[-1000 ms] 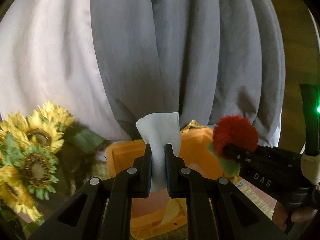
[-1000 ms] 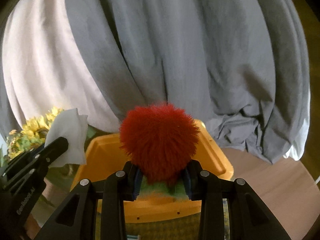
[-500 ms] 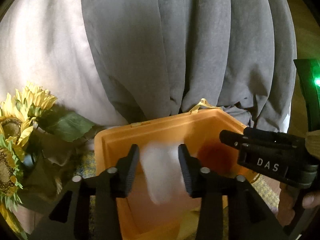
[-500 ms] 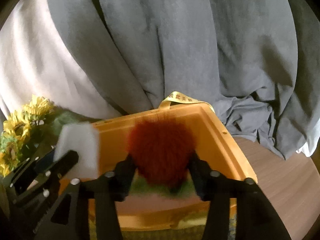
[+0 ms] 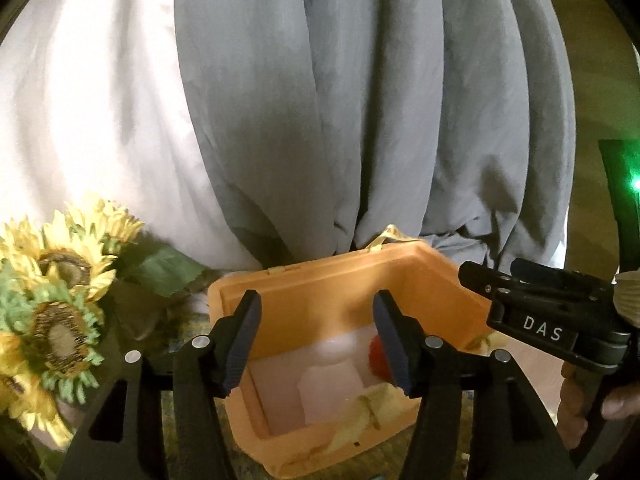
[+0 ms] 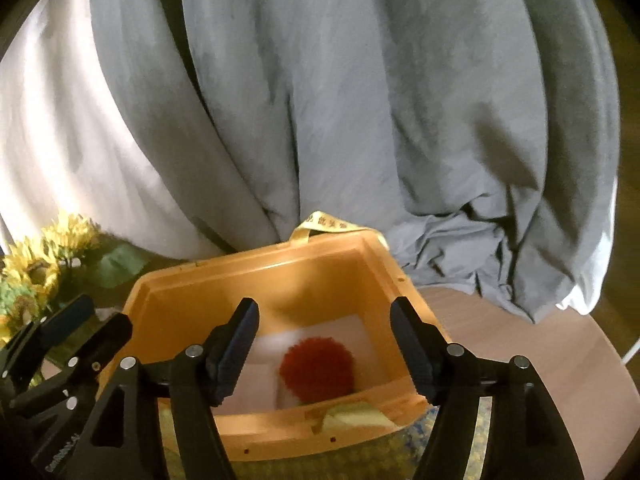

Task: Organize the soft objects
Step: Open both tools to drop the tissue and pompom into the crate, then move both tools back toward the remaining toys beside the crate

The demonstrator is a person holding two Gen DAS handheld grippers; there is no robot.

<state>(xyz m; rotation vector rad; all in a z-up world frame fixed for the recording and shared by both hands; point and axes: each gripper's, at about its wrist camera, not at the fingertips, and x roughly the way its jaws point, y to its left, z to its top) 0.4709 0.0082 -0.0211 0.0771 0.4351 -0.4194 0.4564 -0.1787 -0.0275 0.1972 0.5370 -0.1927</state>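
Observation:
An orange box point(image 5: 320, 292) point(image 6: 280, 276) stands open in front of both grippers. Inside it lie a white cloth point(image 5: 332, 380) point(image 6: 320, 334) and a fuzzy red ball point(image 6: 317, 370), whose edge shows in the left wrist view point(image 5: 378, 358). My left gripper point(image 5: 318, 340) is open and empty above the box. My right gripper point(image 6: 326, 344) is open and empty above the red ball. Each gripper also shows in the other's view, the right one point(image 5: 540, 312) at the right, the left one point(image 6: 68, 344) at the left.
Artificial sunflowers point(image 5: 56, 304) point(image 6: 36, 264) stand left of the box. Grey point(image 5: 360, 120) and white point(image 5: 80, 120) draped cloth hangs behind it. A round wooden table point(image 6: 560, 352) extends to the right. A yellow ribbon point(image 6: 324, 222) sticks up at the box's back rim.
Both grippers opened over the box. The white cloth dropped from the left one and the red ball from the right one; both now lie inside the box.

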